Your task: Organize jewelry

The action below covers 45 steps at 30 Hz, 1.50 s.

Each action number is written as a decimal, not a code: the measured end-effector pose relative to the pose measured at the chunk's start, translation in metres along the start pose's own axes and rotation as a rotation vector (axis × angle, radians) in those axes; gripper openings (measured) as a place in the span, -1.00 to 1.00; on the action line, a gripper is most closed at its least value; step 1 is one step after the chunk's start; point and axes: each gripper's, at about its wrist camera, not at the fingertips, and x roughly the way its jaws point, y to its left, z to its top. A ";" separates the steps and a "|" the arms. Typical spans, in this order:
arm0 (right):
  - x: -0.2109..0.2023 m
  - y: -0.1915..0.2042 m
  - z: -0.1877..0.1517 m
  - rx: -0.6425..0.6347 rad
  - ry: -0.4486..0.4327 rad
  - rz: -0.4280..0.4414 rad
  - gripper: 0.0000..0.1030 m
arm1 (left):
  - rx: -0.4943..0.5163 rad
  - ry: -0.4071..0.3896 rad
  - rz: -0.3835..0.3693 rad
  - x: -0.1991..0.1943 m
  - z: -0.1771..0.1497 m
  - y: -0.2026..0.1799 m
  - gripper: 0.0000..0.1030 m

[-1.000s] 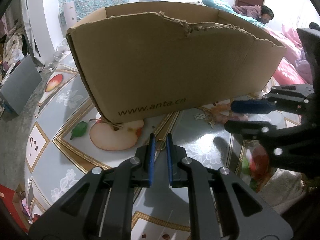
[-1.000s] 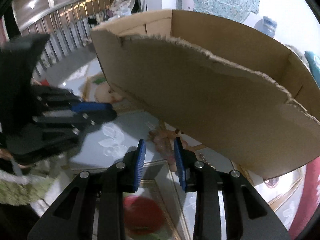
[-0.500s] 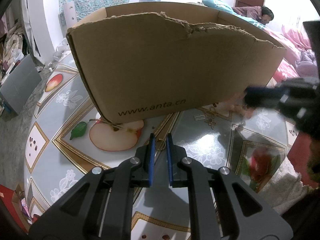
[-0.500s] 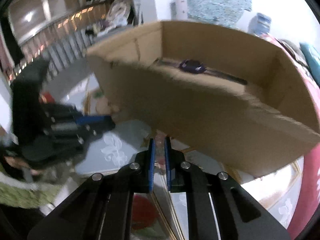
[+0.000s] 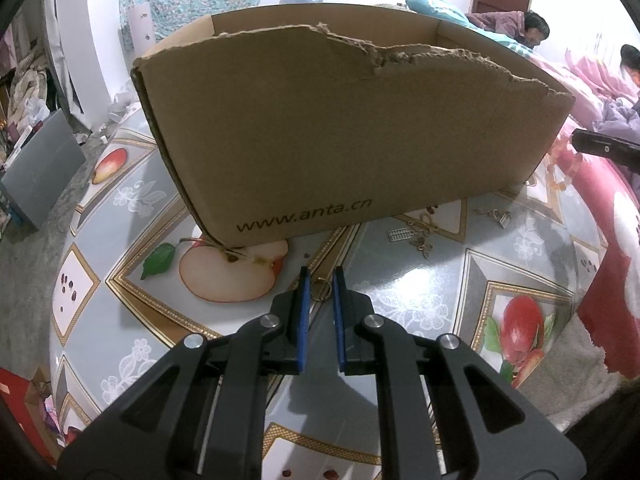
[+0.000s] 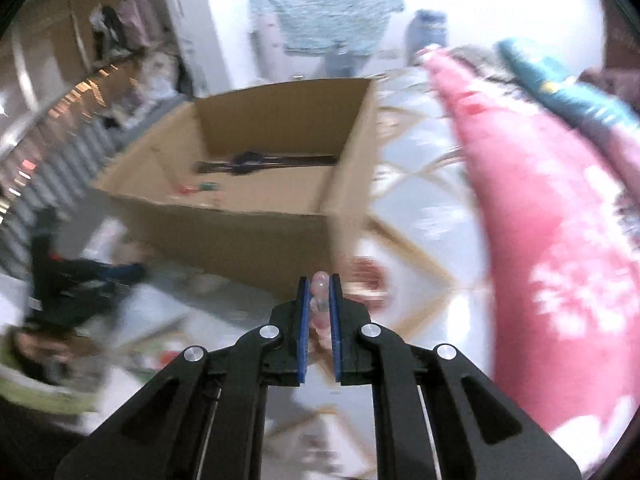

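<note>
Right gripper (image 6: 319,293) jaws clamped 1 pink bead string (image 6: 320,282), box (image 6: 256,184) at 11 o'clock for deposit; left gripper (image 5: 319,282) jaws pinched 1 ring (image 5: 320,289).

- We are facing the cardboard box (image 5: 340,140), which is standing on the table (image 5: 420,300) and blocking the way straight ahead of the left gripper (image 5: 319,280).
- Its top is lying open (image 6: 272,176), so we are seeing free room to go in from above over the torn front wall.
- Small metal charms (image 5: 416,236) are lying scattered on the table right of the box's near corner.
- The pink bedding (image 6: 540,240) is crowding the table's right side.
- A bare strip of table is lying free between box and grippers.
</note>
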 end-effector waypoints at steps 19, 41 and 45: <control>0.044 0.065 -0.024 -0.097 0.097 0.146 -0.49 | 0.001 -0.001 0.010 0.004 0.002 -0.003 -0.81; 0.073 0.078 -0.024 -0.121 0.132 0.149 -0.67 | -0.002 -0.006 0.003 0.002 0.000 -0.001 -0.81; 0.068 0.073 -0.024 -0.101 0.133 0.168 -0.85 | -0.002 -0.007 0.002 0.001 0.000 -0.001 -0.81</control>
